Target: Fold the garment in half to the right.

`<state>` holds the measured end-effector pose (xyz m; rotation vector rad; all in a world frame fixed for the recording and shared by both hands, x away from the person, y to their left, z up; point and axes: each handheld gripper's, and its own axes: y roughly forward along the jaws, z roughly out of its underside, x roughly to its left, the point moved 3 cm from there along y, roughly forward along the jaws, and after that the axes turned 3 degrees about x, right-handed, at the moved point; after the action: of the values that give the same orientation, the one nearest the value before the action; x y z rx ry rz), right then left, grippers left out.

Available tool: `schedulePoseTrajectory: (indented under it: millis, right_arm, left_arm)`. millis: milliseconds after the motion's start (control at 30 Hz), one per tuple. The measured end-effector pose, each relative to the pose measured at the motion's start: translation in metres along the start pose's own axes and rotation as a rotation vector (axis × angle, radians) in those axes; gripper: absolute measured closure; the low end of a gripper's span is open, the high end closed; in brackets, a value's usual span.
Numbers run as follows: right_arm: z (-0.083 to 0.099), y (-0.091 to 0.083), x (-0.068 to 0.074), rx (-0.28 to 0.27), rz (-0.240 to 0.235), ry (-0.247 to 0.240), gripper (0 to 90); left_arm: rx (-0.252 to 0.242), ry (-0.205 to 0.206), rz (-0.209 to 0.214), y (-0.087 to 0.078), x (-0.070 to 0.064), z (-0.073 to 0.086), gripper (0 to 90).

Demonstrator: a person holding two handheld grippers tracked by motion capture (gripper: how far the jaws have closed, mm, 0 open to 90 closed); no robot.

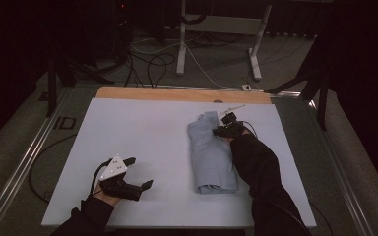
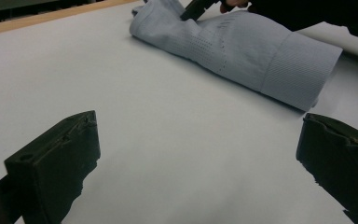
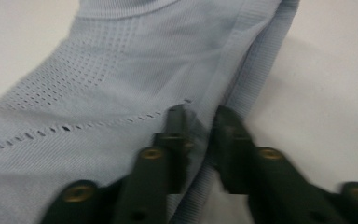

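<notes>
A folded light-blue knit garment (image 1: 210,157) lies lengthwise on the white sheet (image 1: 142,128), right of centre. My right gripper (image 1: 224,129) is at its far end, on the right edge. In the right gripper view the jaws (image 3: 200,114) are shut on a fold of the garment (image 3: 121,70) near a ribbed edge. My left gripper (image 1: 139,172) rests at the front left of the sheet, open and holding nothing. The left gripper view looks between its wide-apart jaws (image 2: 199,123) toward the garment (image 2: 233,51) and the right gripper (image 2: 196,8) beyond it.
The white sheet covers a wooden table whose bare strip (image 1: 177,93) shows at the far edge. Metal rails (image 1: 24,157) run along the left side. Beyond the table are floor cables (image 1: 152,59) and a white stand's legs (image 1: 182,44).
</notes>
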<state>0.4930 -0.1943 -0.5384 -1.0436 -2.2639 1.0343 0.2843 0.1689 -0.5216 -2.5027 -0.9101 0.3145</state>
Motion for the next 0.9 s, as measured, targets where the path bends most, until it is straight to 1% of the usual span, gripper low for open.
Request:
schedulePoseTrajectory:
  millis: [33, 67, 100, 167, 233, 300, 333, 367, 400, 433, 467, 500, 567, 600, 667, 733, 767, 800, 900]
  right_arm:
    - [-0.001, -0.002, 0.000, -0.011, 0.002, 0.003, 70.3]
    - [-0.003, -0.004, 0.001, -0.018, 0.000, -0.006, 67.5]
    - [-0.004, -0.006, 0.003, -0.021, 0.000, -0.009, 62.6]
    - [-0.008, -0.010, 0.005, -0.032, 0.001, -0.021, 58.9]
    - [-0.010, -0.014, 0.009, -0.046, -0.015, -0.023, 50.6]
    - [-0.013, -0.018, 0.013, -0.056, -0.018, -0.038, 42.2]
    - [-0.014, -0.020, 0.015, -0.057, -0.022, -0.048, 38.4]
    - [-0.015, -0.022, 0.017, -0.067, -0.020, -0.049, 32.5]
    - [-0.017, -0.024, 0.019, -0.080, -0.028, -0.044, 27.6]
    - [-0.018, -0.026, 0.020, -0.090, -0.046, -0.037, 25.3]
    - [-0.019, -0.028, 0.021, -0.100, -0.064, -0.033, 21.0]
    - [-0.021, -0.030, 0.022, -0.111, -0.076, -0.039, 18.2]
    - [-0.022, -0.032, 0.025, -0.117, -0.092, -0.035, 16.4]
    - [-0.023, -0.032, 0.025, -0.125, -0.106, -0.029, 14.1]
    - [-0.025, -0.035, 0.027, -0.140, -0.105, -0.043, 13.8]
    - [-0.025, -0.036, 0.030, -0.143, -0.101, -0.056, 13.5]
    - [-0.025, -0.037, 0.031, -0.152, -0.108, -0.054, 13.9]
    - [-0.025, -0.038, 0.032, -0.150, -0.114, -0.055, 14.0]
    - [-0.025, -0.040, 0.039, -0.154, -0.121, -0.068, 14.4]
  left_arm:
    - [-0.001, -0.009, 0.000, -0.001, 0.001, 0.002, 0.1]
    - [-0.002, -0.015, -0.001, -0.001, 0.002, 0.004, 0.1]
    - [-0.005, -0.016, -0.001, -0.002, 0.002, 0.005, 0.1]
    - [-0.005, -0.011, 0.000, -0.003, 0.001, 0.007, 0.1]
    - [-0.008, -0.001, 0.005, -0.005, 0.000, 0.007, 0.1]
    - [-0.006, 0.013, 0.002, -0.007, 0.000, 0.007, 0.1]
    - [-0.007, 0.011, 0.000, -0.008, 0.000, 0.007, 0.1]
    - [-0.009, 0.006, 0.000, -0.009, 0.001, 0.007, 0.1]
    - [-0.012, 0.005, -0.002, -0.010, 0.002, 0.007, 0.1]
    - [-0.013, 0.005, -0.003, -0.011, 0.002, 0.007, 0.1]
    - [-0.014, 0.004, -0.002, -0.011, 0.002, 0.007, 0.1]
    - [-0.013, 0.004, 0.000, -0.012, 0.002, 0.007, 0.1]
    - [-0.016, 0.006, 0.000, -0.013, 0.003, 0.007, 0.1]
    - [-0.016, 0.006, 0.003, -0.013, 0.003, 0.007, 0.1]
    - [-0.015, 0.011, 0.009, -0.014, 0.004, 0.007, 0.1]
    - [-0.010, 0.005, 0.016, -0.015, 0.005, 0.007, 0.1]
    - [-0.011, 0.002, 0.017, -0.016, 0.006, 0.007, 0.1]
    - [-0.016, -0.001, 0.020, -0.017, 0.007, 0.007, 0.1]
    - [-0.016, 0.005, 0.016, -0.019, 0.008, 0.007, 0.1]
